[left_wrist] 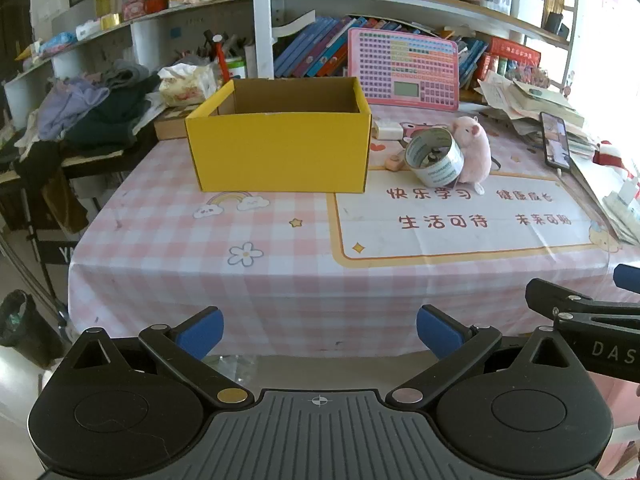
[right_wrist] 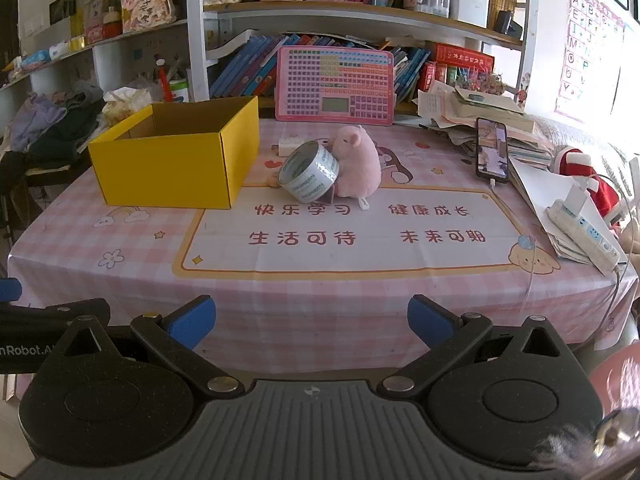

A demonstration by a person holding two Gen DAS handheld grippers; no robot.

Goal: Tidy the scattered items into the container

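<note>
— What do we see around us?
— A desk [right_wrist: 320,300] under a pink checked cloth, crowded bookshelves [right_wrist: 360,8] behind it, clothes piled on a side stand [left_wrist: 92,108].
— And the light?
— We get bright daylight from the right, washing out the alphabet poster [right_wrist: 588,48] on the white wall

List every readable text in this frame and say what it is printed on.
"快乐学习 健康成长" – tablecloth
"生活可待 未来可期" – tablecloth, line below
"DAS" – right hand-held gripper, cut off
"nRobot.A" – left hand-held gripper, cut off
"A", "E", "M", "Y" – alphabet poster
Tape roll, pink keypad board, book spines: too small to read.
</note>
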